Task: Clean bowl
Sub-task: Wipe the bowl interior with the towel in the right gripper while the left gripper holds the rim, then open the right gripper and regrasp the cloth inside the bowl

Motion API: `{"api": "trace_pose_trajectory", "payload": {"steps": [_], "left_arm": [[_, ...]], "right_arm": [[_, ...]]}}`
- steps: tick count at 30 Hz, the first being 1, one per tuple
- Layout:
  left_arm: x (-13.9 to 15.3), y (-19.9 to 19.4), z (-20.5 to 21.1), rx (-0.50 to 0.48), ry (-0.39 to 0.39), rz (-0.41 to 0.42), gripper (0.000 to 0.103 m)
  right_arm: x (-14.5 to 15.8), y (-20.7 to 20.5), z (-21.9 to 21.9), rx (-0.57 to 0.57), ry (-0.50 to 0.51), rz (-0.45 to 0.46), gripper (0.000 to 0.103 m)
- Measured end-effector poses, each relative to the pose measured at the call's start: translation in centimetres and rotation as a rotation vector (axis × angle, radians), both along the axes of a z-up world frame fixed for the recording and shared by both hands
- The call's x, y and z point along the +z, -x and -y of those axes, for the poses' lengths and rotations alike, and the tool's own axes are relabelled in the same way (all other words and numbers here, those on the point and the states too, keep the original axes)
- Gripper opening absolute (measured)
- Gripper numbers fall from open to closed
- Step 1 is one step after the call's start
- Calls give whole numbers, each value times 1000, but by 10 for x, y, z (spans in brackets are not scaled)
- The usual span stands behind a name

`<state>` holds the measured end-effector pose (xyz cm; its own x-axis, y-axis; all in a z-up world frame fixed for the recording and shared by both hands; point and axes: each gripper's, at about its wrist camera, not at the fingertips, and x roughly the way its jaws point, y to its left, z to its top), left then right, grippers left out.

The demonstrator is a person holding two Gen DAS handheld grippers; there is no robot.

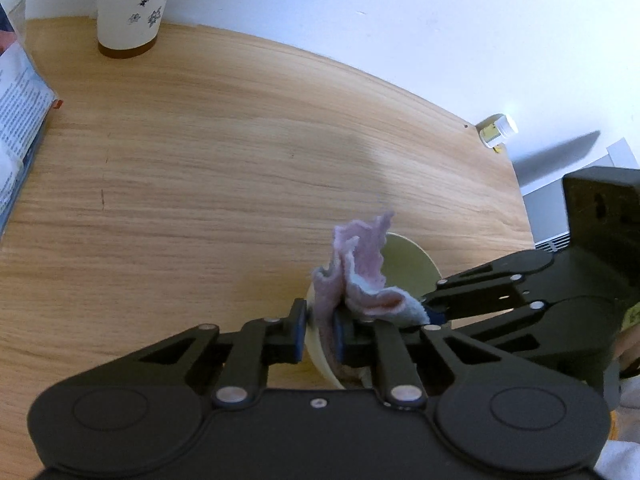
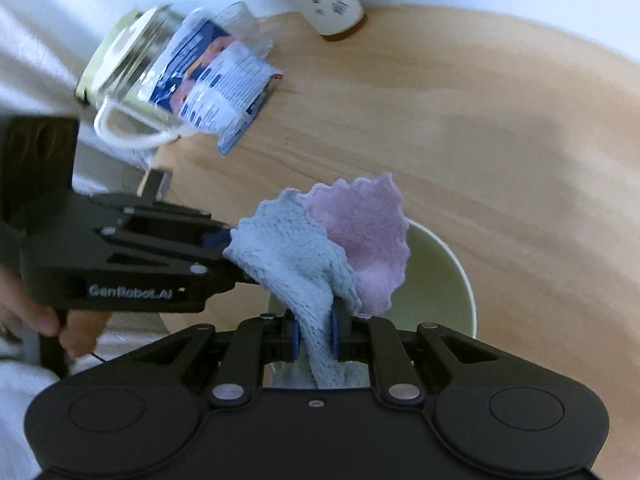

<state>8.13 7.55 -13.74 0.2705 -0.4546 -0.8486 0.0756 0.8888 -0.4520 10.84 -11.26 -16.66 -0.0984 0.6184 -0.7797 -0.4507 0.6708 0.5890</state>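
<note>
Pale bowl [image 1: 408, 268], near the table [image 1: 200, 160] edge, is being pinched with cloth [image 2: 320, 256] by left gripper [image 1: 320, 332]; right gripper [image 2: 314, 334] is clamping cloth only. Snagging risks tipping.

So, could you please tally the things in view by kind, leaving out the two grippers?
bowl: 1
cloth: 1
paper cup: 1
clear cup: 1
glass jar: 1
packet: 1
small bottle: 1
Total: 7

2 wrist views look down closely, sharing the bowl [image 1: 408, 264] and cloth [image 2: 320, 256].
</note>
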Motion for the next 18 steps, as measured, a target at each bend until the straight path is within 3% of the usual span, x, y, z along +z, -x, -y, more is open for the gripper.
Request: {"api": "trace_pose_trajectory", "payload": {"steps": [4, 6, 12, 15, 18], "left_arm": [[5, -2, 7, -31, -36, 12, 13], [9, -2, 9, -55, -56, 31, 13], [13, -3, 15, -93, -83, 54, 13], [14, -3, 15, -91, -79, 53, 13], [17, -2, 13, -87, -74, 58, 13]], "right_arm": [[1, 8, -12, 40, 46, 62, 22], [8, 15, -20, 102, 87, 130, 36], [63, 44, -25, 342, 171, 453, 60], [77, 44, -25, 380, 165, 539, 62], [72, 42, -37, 421, 183, 589, 62]]}}
